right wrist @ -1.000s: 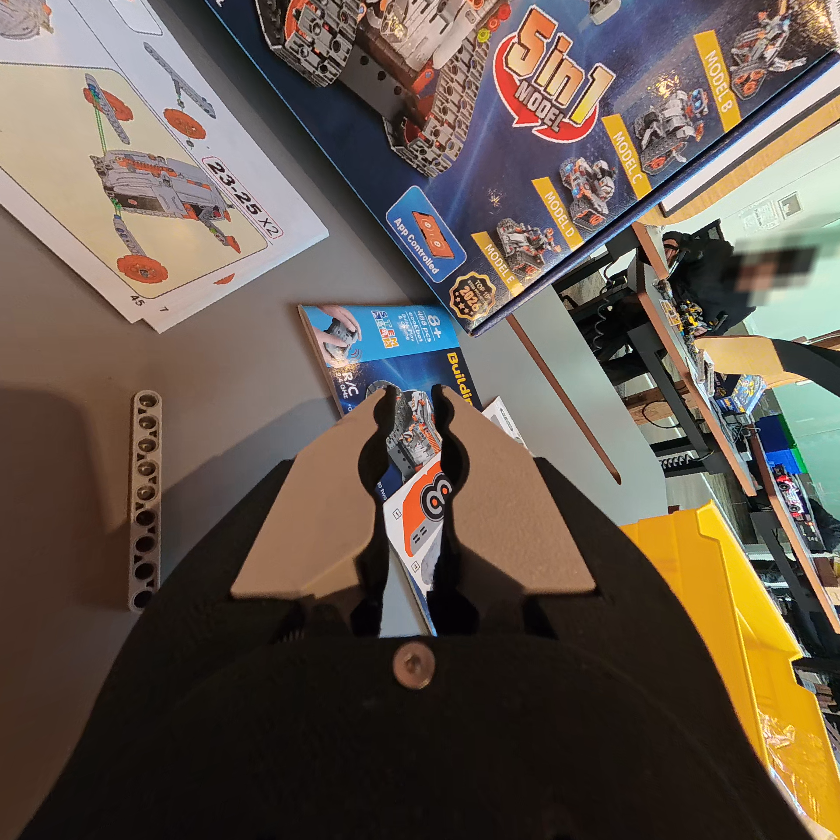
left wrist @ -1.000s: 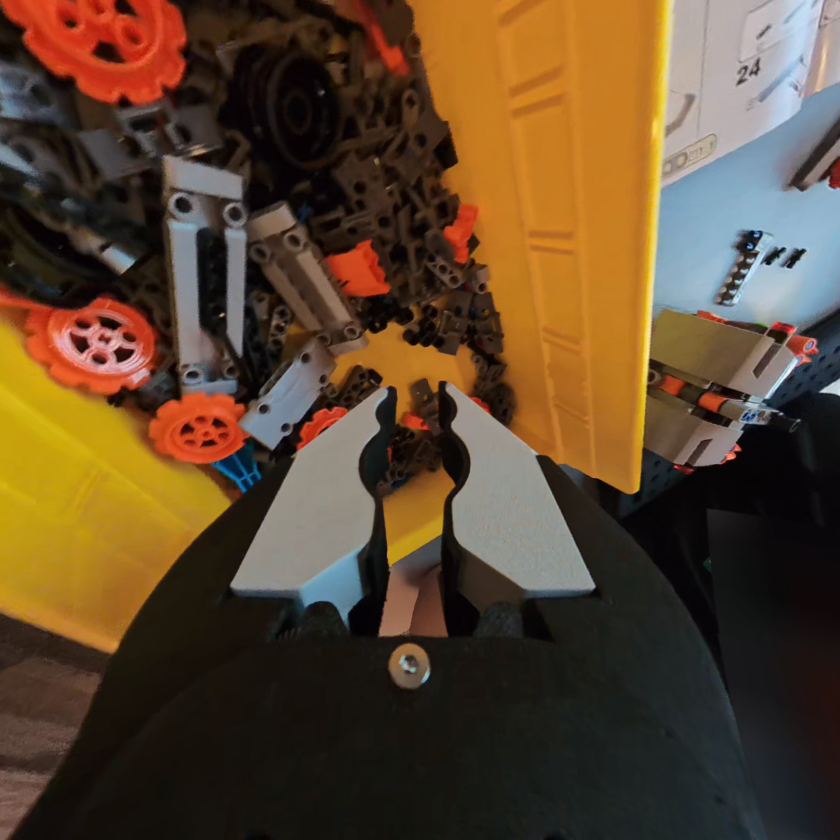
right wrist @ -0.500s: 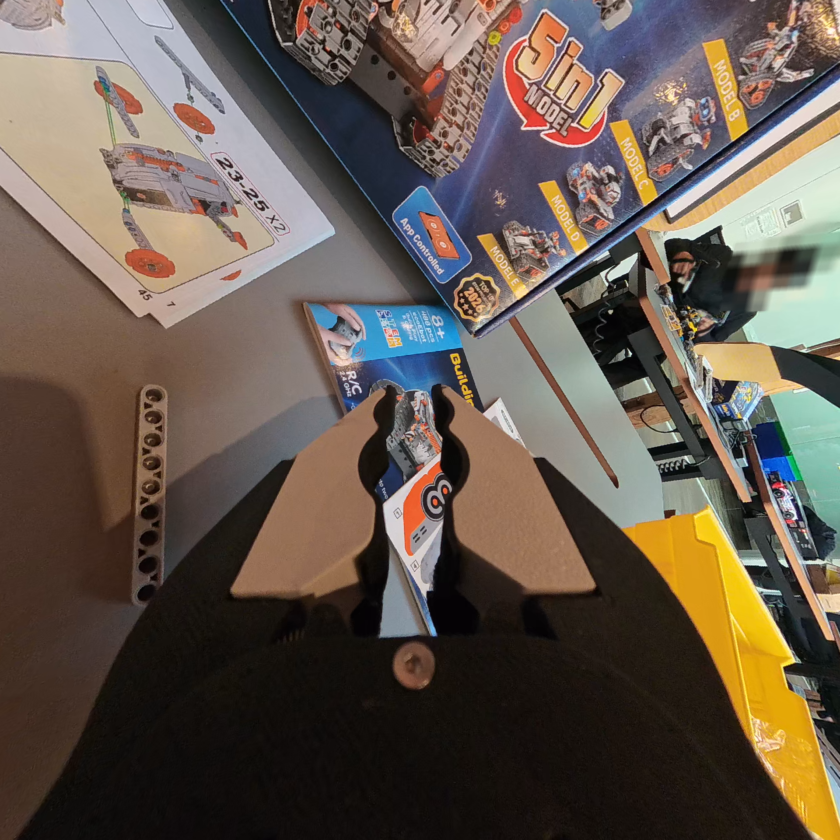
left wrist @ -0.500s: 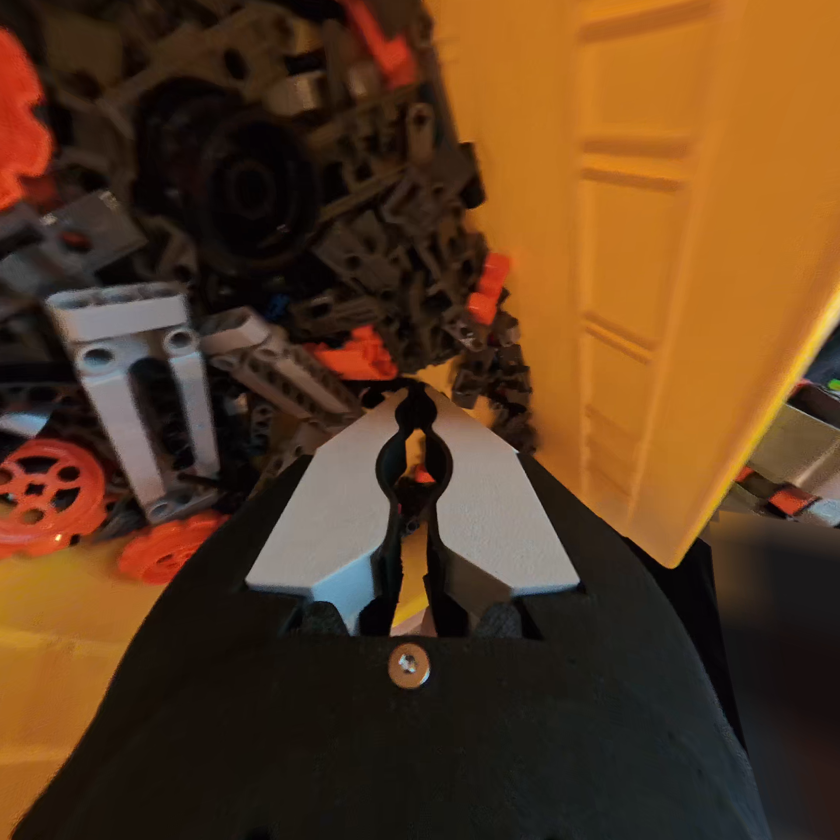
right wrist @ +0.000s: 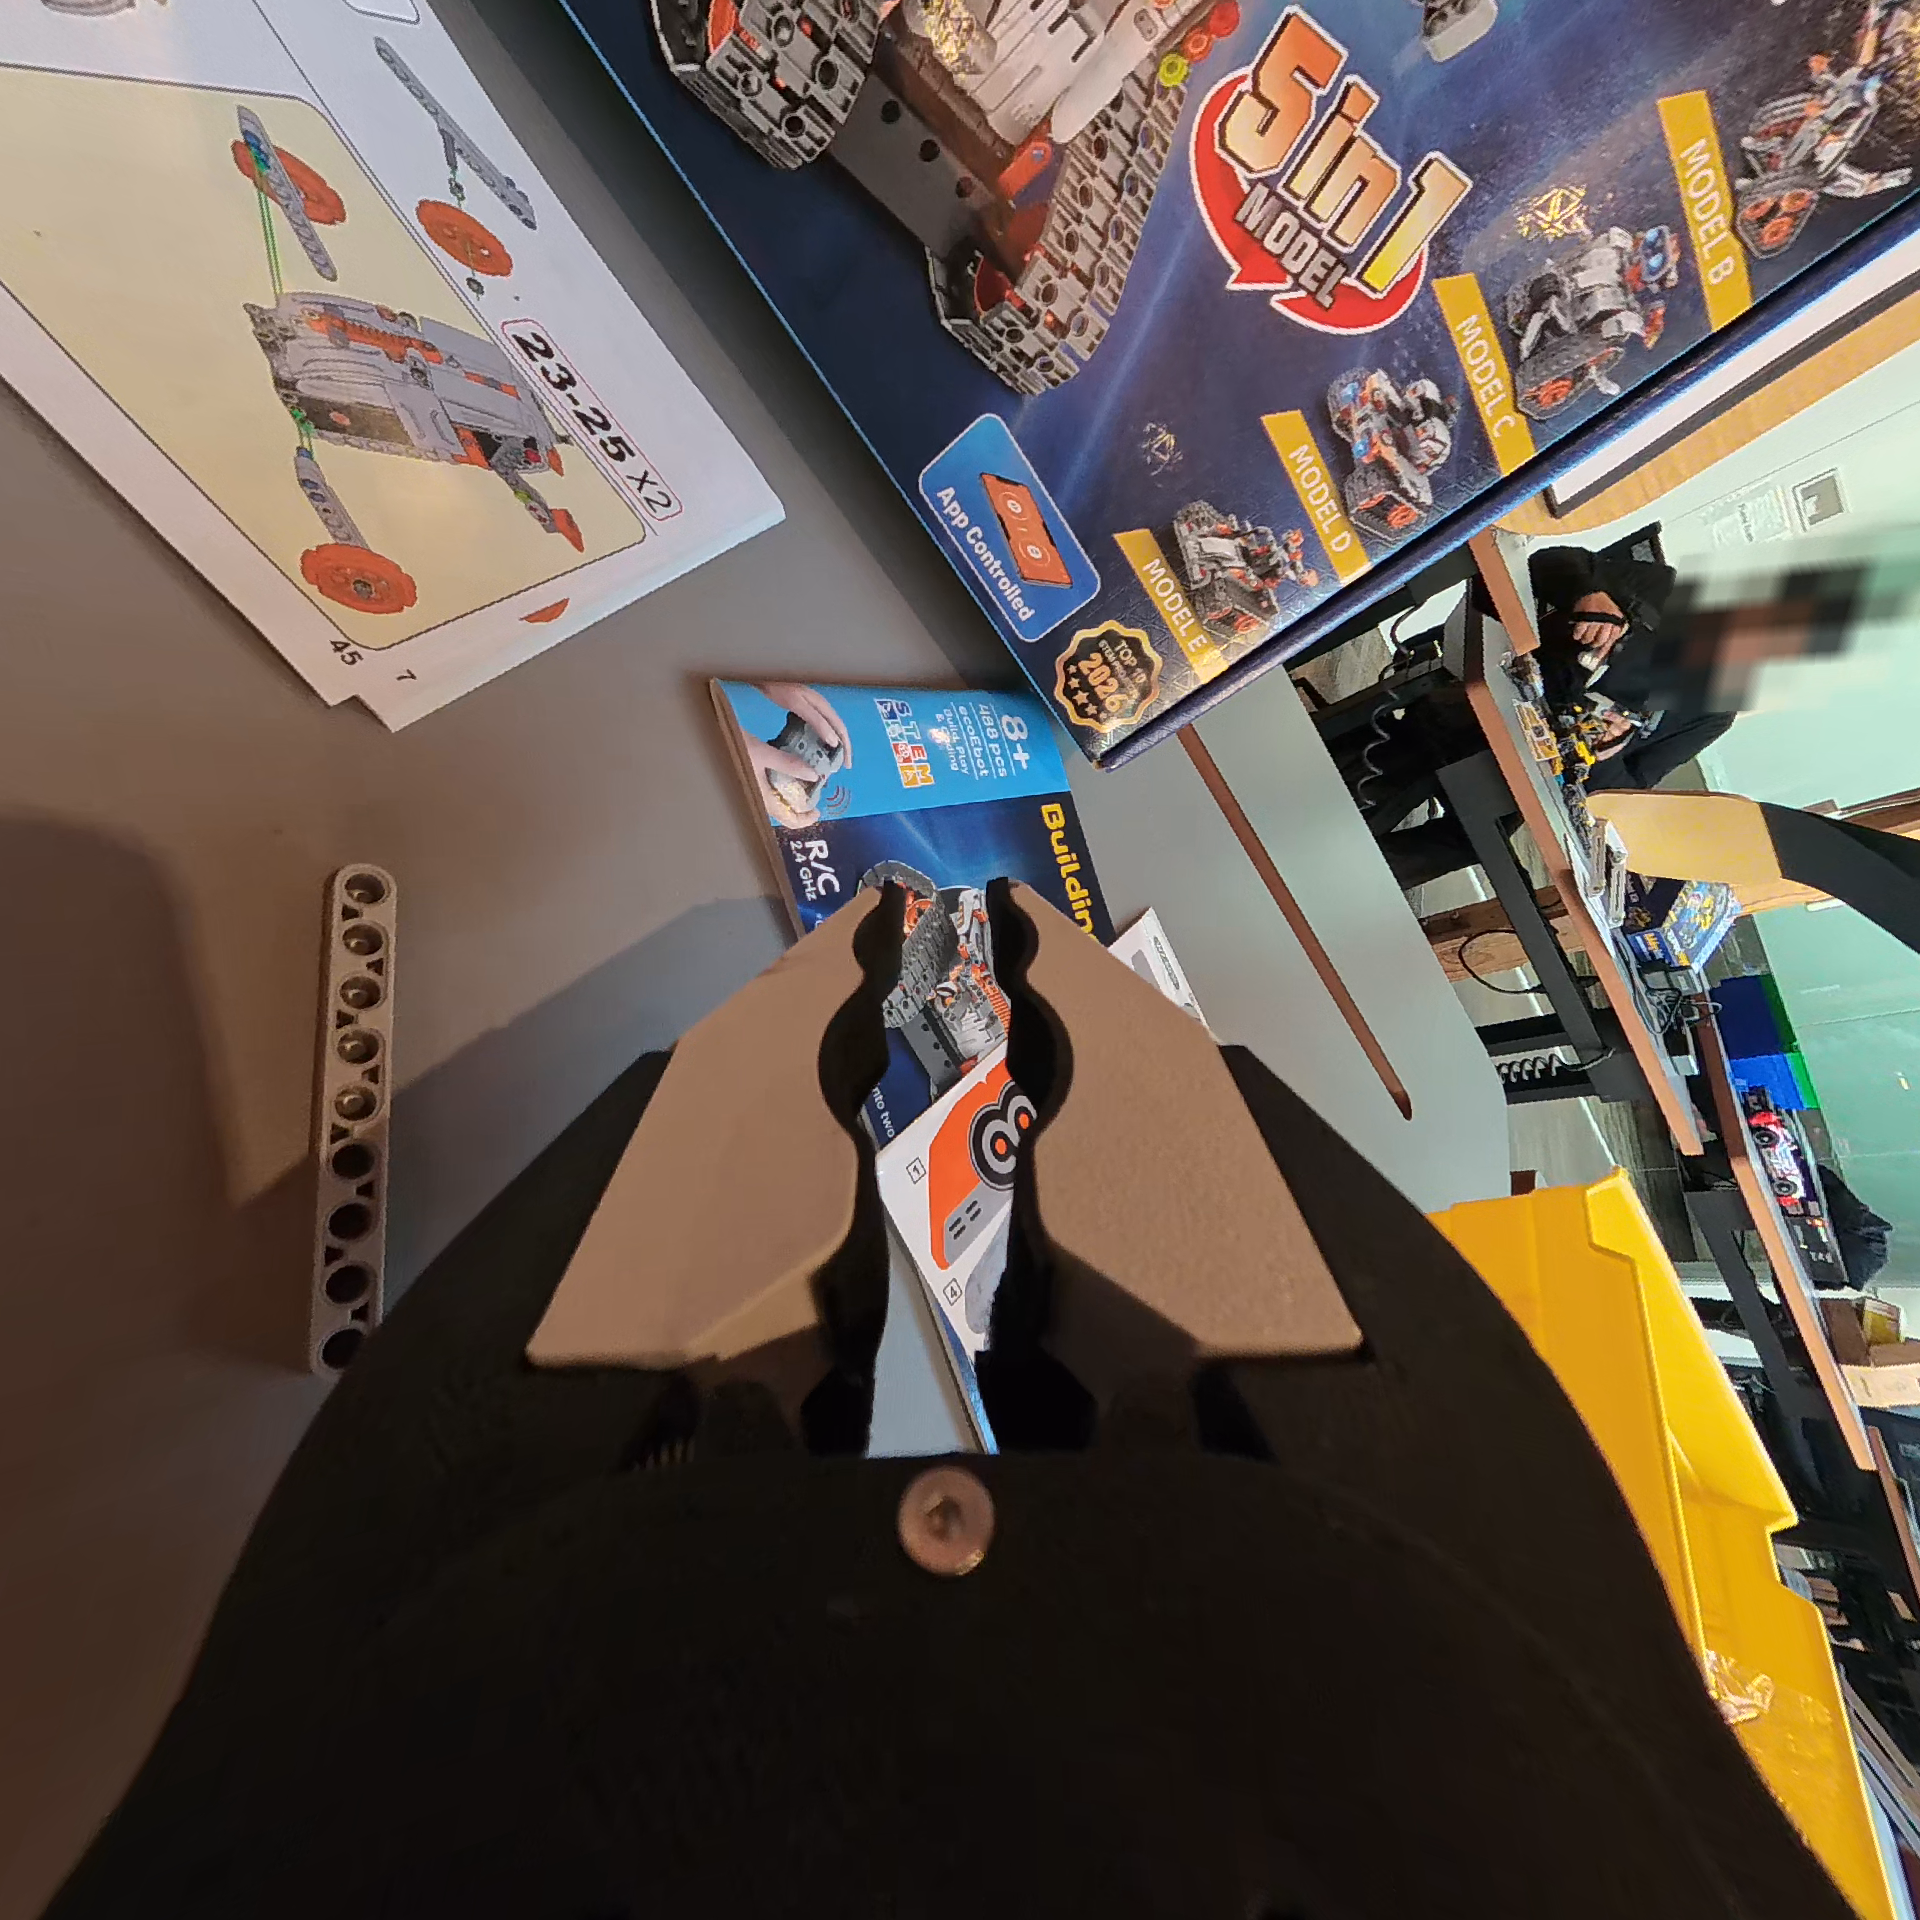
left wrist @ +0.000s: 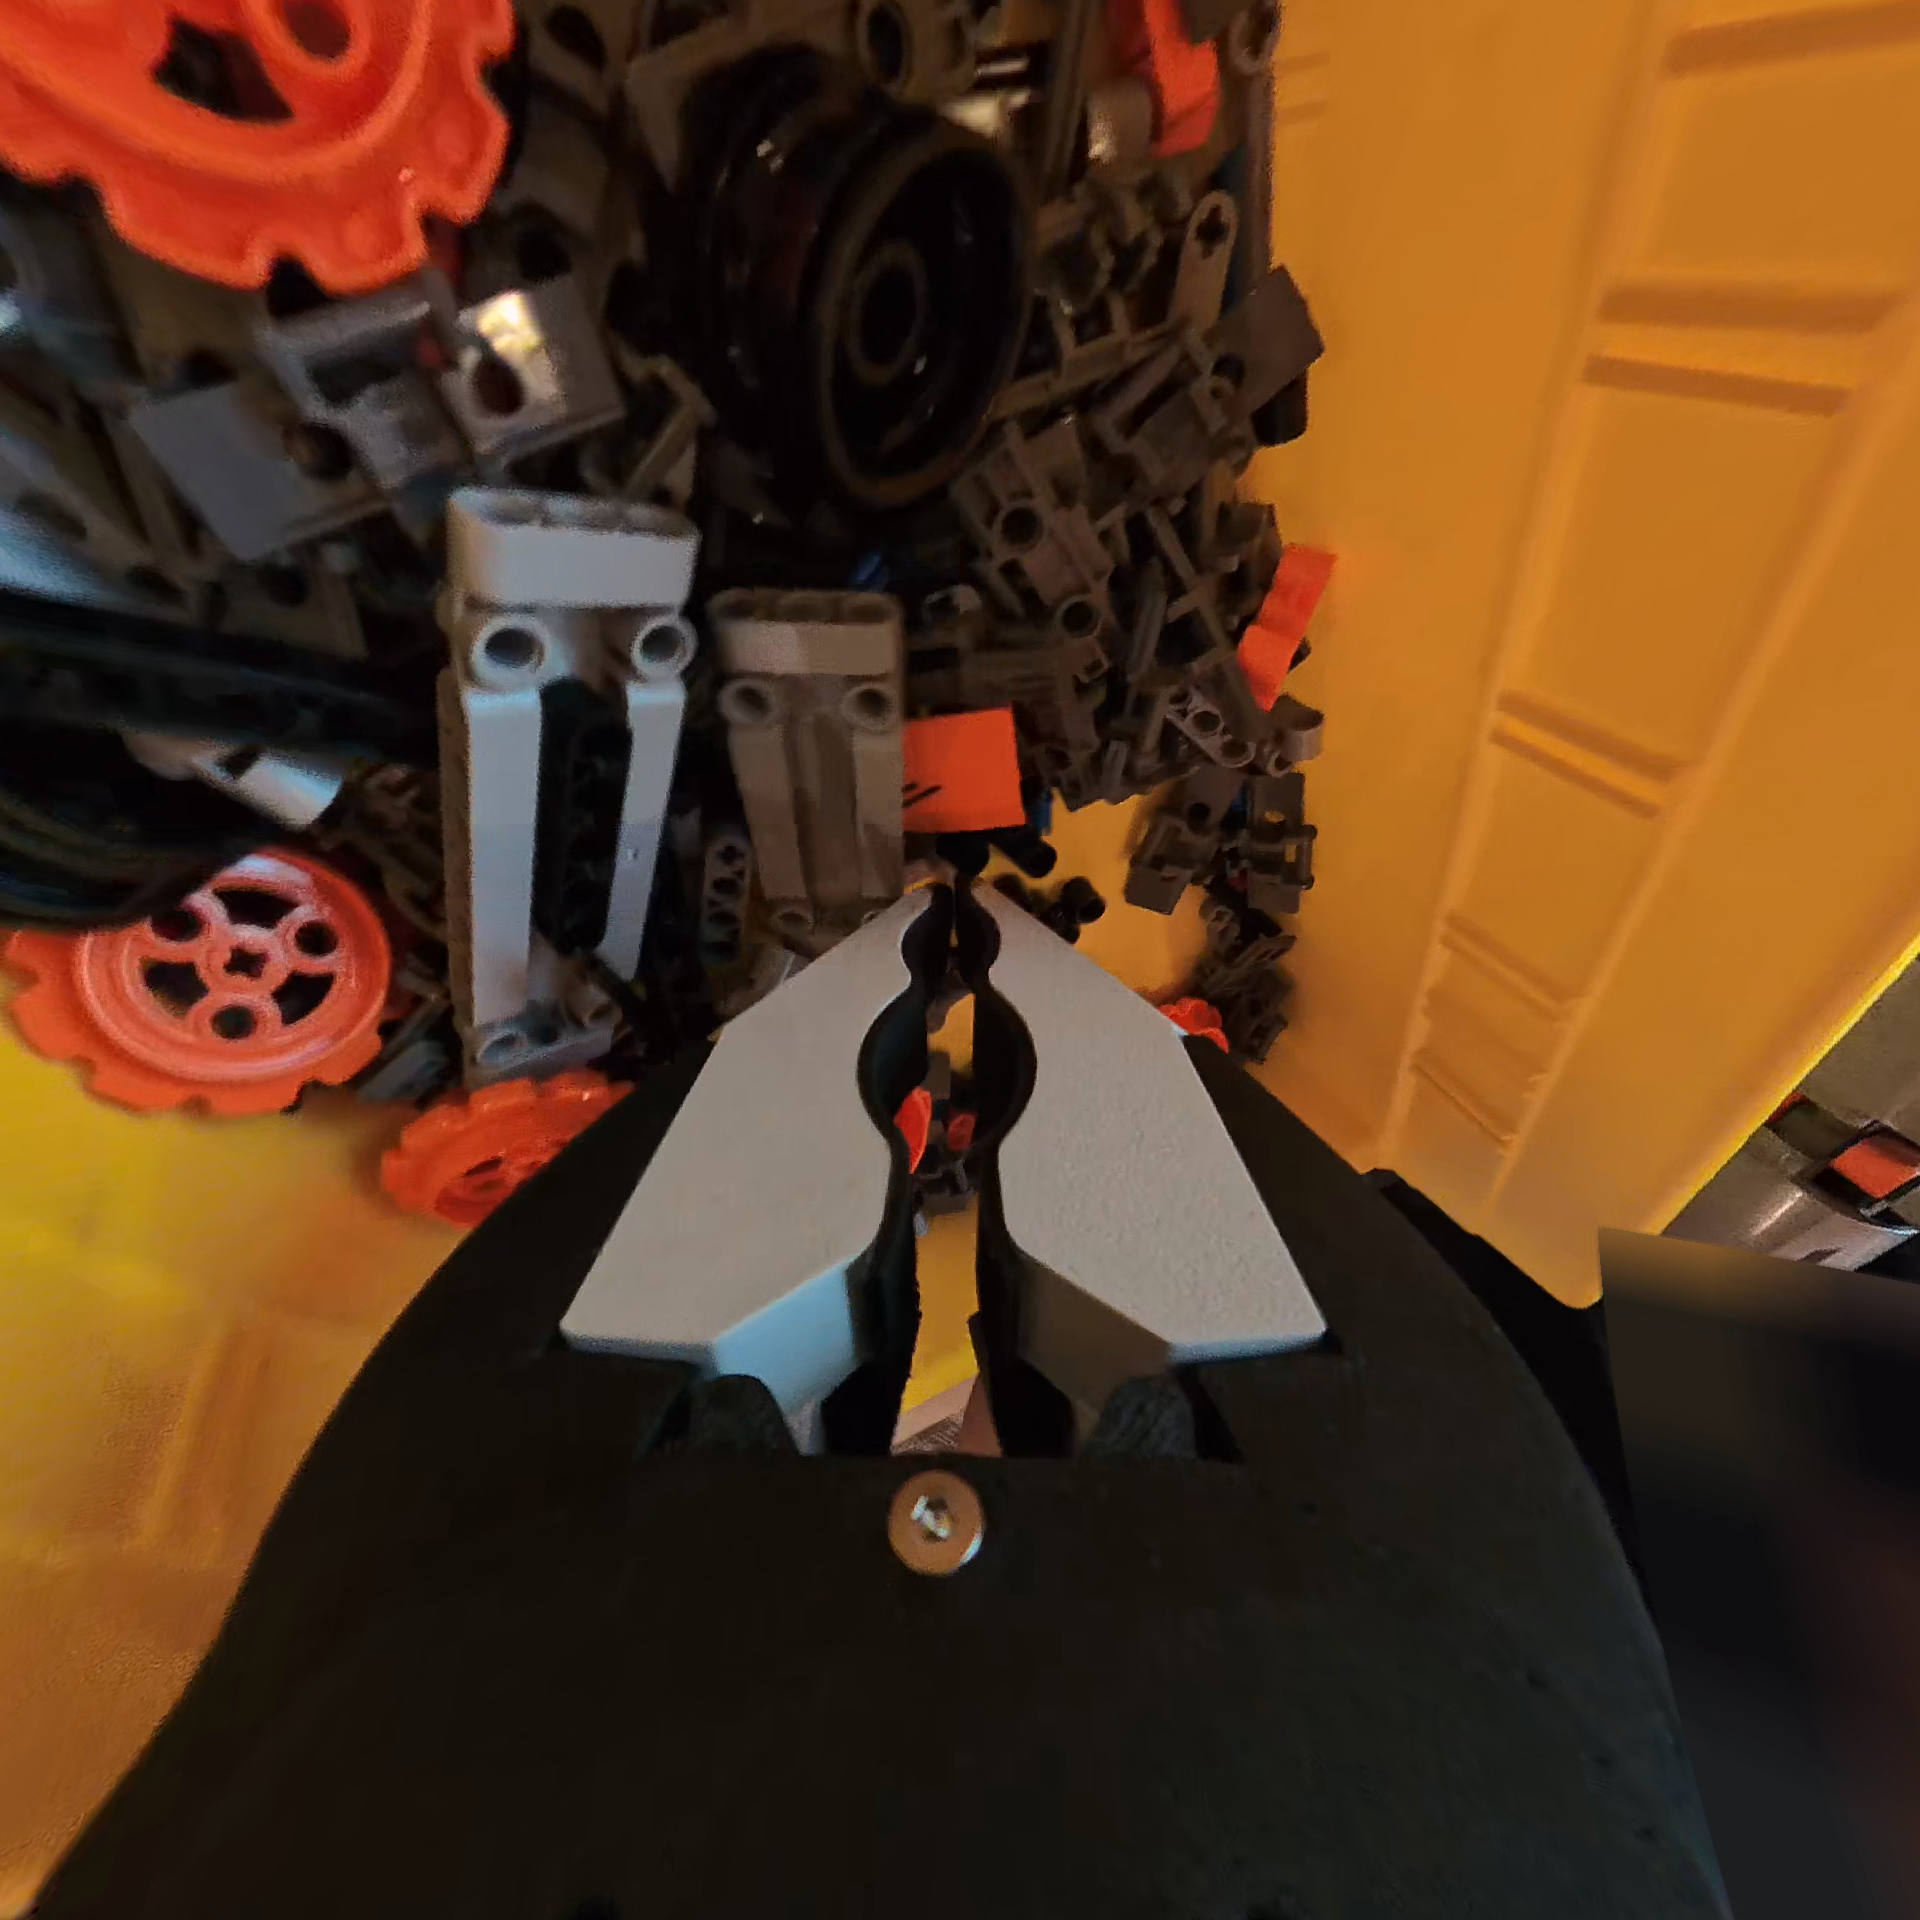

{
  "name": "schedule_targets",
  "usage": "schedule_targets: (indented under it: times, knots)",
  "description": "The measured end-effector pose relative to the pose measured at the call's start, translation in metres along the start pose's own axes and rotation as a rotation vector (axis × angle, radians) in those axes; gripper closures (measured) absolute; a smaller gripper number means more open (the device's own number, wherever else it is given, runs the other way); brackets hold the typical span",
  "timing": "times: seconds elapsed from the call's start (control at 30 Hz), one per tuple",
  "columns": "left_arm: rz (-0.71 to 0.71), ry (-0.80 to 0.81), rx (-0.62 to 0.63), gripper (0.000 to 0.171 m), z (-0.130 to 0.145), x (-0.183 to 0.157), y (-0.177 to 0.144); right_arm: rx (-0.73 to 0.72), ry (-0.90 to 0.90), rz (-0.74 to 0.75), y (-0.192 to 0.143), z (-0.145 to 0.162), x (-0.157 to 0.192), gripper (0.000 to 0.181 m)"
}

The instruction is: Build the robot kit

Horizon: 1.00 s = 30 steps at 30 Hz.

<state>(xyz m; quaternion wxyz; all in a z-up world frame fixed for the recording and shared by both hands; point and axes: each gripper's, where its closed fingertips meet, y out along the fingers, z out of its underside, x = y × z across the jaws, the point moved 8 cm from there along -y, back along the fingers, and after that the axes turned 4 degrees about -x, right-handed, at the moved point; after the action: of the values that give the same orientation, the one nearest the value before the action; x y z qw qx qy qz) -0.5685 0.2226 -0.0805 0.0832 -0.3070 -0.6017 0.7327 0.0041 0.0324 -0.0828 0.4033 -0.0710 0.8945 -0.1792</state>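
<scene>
- Left gripper (left wrist: pixel 961 902): inside a yellow bin (left wrist: pixel 1621 644), over a heap of dark grey building-toy parts (left wrist: pixel 1101 540).
- Its fingers (left wrist: pixel 790 1122) are nearly together at the tips, only a thin slit between them. A small black piece (left wrist: pixel 964 871) sits right at the tips, apparently pinched; blur makes it hard to confirm.
- At 12 o'clock, just past the tips: an orange block (left wrist: pixel 961 771), with a grey forked beam (left wrist: pixel 816 748) just beside it at 11 o'clock.
- A light grey forked frame (left wrist: pixel 561 769) stands at 10 o'clock, with a black tyre (left wrist: pixel 883 301) well beyond at 12 o'clock.
- Orange gear wheels: a big one (left wrist: pixel 249 125) at 10–11 o'clock far off, a mid one (left wrist: pixel 223 982) at 9 o'clock, a small one (left wrist: pixel 488 1143) near the left finger.
- The bin wall runs up the 1–3 o'clock side.
- Right gripper (right wrist: pixel 940 894): hovers over a grey worktop (right wrist: pixel 561 790), fingers (right wrist: pixel 727 1174) apart by a moderate gap, nothing between them.
- Below the gap is a blue booklet (right wrist: pixel 914 769), with a white and orange leaflet (right wrist: pixel 966 1184) lying on top of it.
- A light grey holed beam (right wrist: pixel 353 1112) lies flat on the worktop at 9 o'clock, clear of the fingers.
- An open instruction sheet (right wrist: pixel 343 343) is at 10–11 o'clock, and a large dark blue toy box (right wrist: pixel 1247 312) at 12–2 o'clock.
- The edge of a yellow bin (right wrist: pixel 1621 1371) shows at 4 o'clock, off the worktop edge.
- A seated person (right wrist: pixel 1621 665) is at another table at 2–3 o'clock, far back.
</scene>
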Motion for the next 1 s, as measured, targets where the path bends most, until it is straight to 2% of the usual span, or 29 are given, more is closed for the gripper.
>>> schedule_targets:
  times: [0.17,0.47,0.63,0.7,0.8,0.9,1.0]
  knots:
    - [-0.010,0.056,-0.061,0.171,-0.014,-0.008,0.000,0.001,-0.003,-0.004,0.000,0.000,0.001,0.167]
    - [0.054,0.165,-0.167,0.171,-0.032,-0.021,-0.004,0.004,-0.006,-0.006,0.001,0.000,0.001,0.167]
    - [-0.020,0.135,-0.157,0.171,-0.020,-0.013,-0.014,0.000,-0.008,-0.004,0.000,0.000,0.001,0.167]
    - [0.000,0.115,-0.213,0.171,-0.019,-0.012,-0.023,0.001,-0.004,-0.005,0.000,0.000,0.000,0.166]
    - [0.121,0.152,-0.261,0.163,-0.022,-0.024,-0.027,0.003,-0.002,-0.005,0.001,0.001,0.000,0.166]
    - [0.035,0.207,-0.259,0.153,-0.028,-0.026,-0.023,0.006,-0.005,-0.004,0.001,0.001,0.001,0.166]
    - [0.049,0.225,-0.322,0.141,-0.038,-0.031,-0.023,0.008,-0.011,-0.004,0.001,0.001,0.001,0.166]
